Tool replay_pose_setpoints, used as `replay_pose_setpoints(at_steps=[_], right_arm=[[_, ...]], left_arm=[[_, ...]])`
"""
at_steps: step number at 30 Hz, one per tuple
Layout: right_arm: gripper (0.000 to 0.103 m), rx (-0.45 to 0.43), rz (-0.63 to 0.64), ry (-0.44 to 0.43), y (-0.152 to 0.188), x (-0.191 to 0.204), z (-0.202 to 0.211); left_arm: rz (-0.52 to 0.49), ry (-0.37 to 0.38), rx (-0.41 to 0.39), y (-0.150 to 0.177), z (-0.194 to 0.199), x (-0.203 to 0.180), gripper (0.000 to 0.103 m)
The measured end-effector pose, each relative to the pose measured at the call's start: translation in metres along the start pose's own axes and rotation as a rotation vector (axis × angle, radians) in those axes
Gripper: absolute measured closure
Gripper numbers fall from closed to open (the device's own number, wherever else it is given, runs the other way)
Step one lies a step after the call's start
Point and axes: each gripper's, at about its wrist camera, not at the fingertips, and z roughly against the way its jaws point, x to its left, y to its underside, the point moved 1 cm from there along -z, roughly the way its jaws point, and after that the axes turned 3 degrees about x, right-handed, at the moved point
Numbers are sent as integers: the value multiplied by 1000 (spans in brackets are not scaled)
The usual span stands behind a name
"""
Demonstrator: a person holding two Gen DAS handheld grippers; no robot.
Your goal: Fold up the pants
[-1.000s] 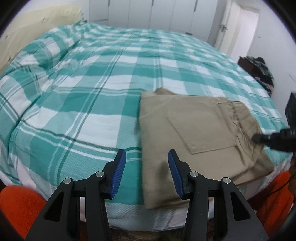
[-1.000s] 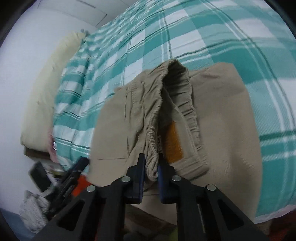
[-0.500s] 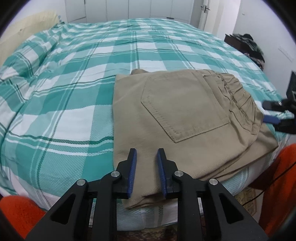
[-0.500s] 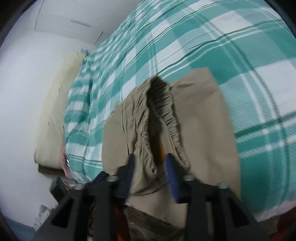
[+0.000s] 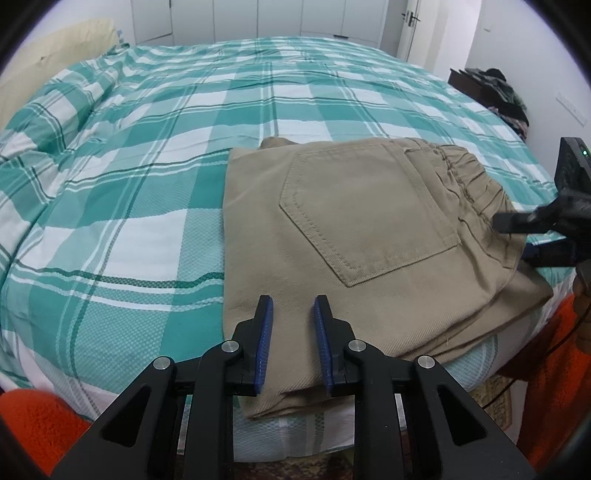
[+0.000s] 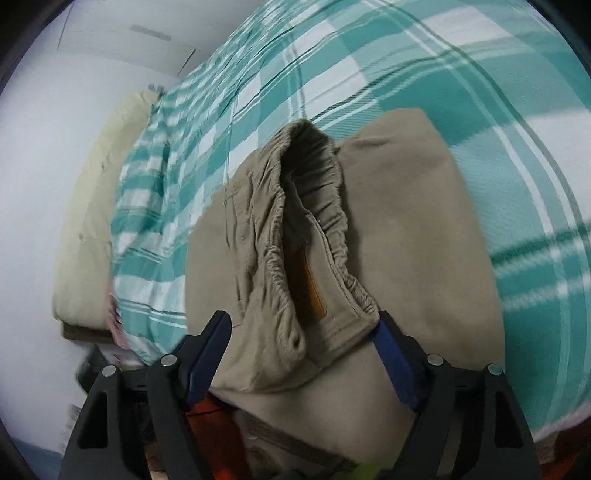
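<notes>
Folded tan pants (image 5: 369, 236) lie at the bed's near edge, back pocket up, elastic waistband to the right. My left gripper (image 5: 293, 314) hovers over the near edge of the pants, its jaws a little apart, holding nothing. In the right wrist view the waistband (image 6: 310, 236) gapes open, showing an orange label inside. My right gripper (image 6: 303, 325) is wide open, one finger either side of the waistband end, not clamping it. It also shows in the left wrist view (image 5: 517, 236) at the right edge.
The bed has a teal and white plaid cover (image 5: 155, 155). A cream pillow (image 6: 85, 229) lies at the head. White closet doors (image 5: 295, 18) stand behind. Dark clothes on a low stand (image 5: 495, 88) sit at the far right. Orange fabric (image 5: 37, 417) is below the bed edge.
My right gripper opened wide and let go of the waistband. My left gripper narrowed, moved right over the pants' near edge, then opened slightly.
</notes>
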Motion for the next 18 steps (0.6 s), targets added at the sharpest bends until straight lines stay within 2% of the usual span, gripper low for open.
replay_pose_setpoints(at_steps=[2, 6, 7, 9, 11, 16, 18], right_arm=[[48, -3, 28, 39, -1, 2, -4], [64, -22, 15, -38, -1, 1, 5], [67, -48, 18, -67, 0, 5, 12], [78, -79, 21, -101, 1, 8, 24], [83, -108, 27, -135, 0, 16, 36], [84, -157, 27, -184, 1, 27, 66], [84, -185, 20, -204, 4, 28, 81]], left_arm=[[2, 2, -3, 0, 1, 0, 81], [30, 11, -20, -3, 8, 5, 73], [43, 20, -33, -3, 13, 8, 70], [81, 39, -75, -5, 25, 17, 66], [124, 44, -117, -6, 37, 28, 60], [213, 54, -161, -7, 51, 52, 60], [220, 58, -169, -8, 52, 54, 60]])
